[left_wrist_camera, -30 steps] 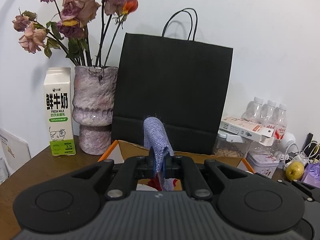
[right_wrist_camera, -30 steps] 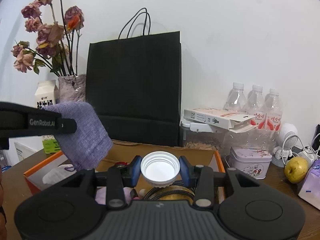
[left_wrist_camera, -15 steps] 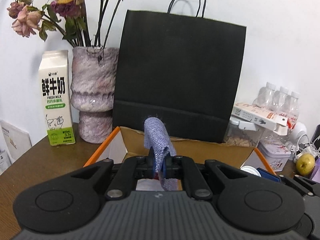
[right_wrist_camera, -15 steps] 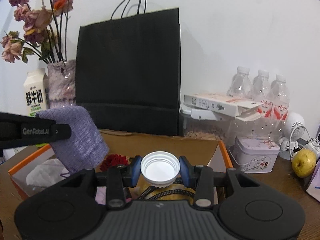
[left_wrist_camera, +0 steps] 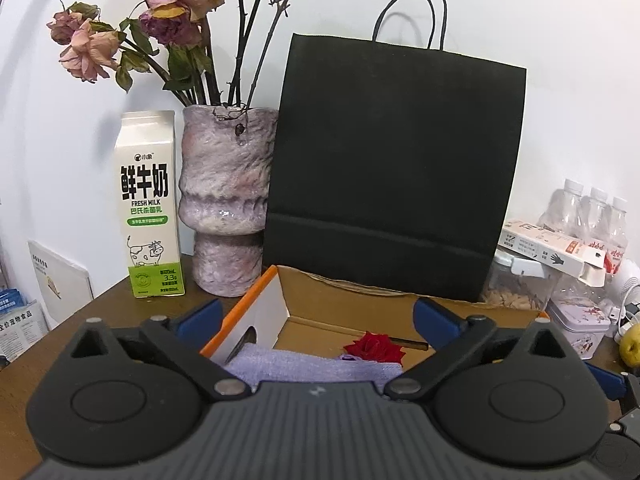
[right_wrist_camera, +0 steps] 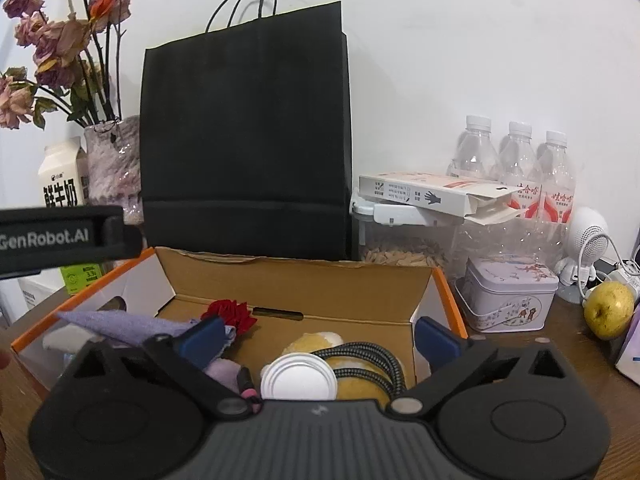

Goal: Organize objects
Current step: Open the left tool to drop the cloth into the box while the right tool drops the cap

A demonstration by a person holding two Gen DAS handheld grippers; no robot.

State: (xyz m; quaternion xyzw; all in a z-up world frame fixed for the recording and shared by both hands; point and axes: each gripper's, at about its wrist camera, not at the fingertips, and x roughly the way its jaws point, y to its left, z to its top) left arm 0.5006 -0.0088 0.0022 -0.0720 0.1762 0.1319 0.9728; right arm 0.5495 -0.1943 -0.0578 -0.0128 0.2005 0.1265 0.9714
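Both sets of jaws were opening, empty: purple cloth [left_wrist_camera: 312, 366] lay below the left gripper [left_wrist_camera: 316, 316], white cap [right_wrist_camera: 298, 376] below the right gripper [right_wrist_camera: 318, 338].

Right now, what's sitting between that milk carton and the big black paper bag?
A mottled purple vase of dried roses stands between the milk carton and the black paper bag. The left wrist view shows it best.
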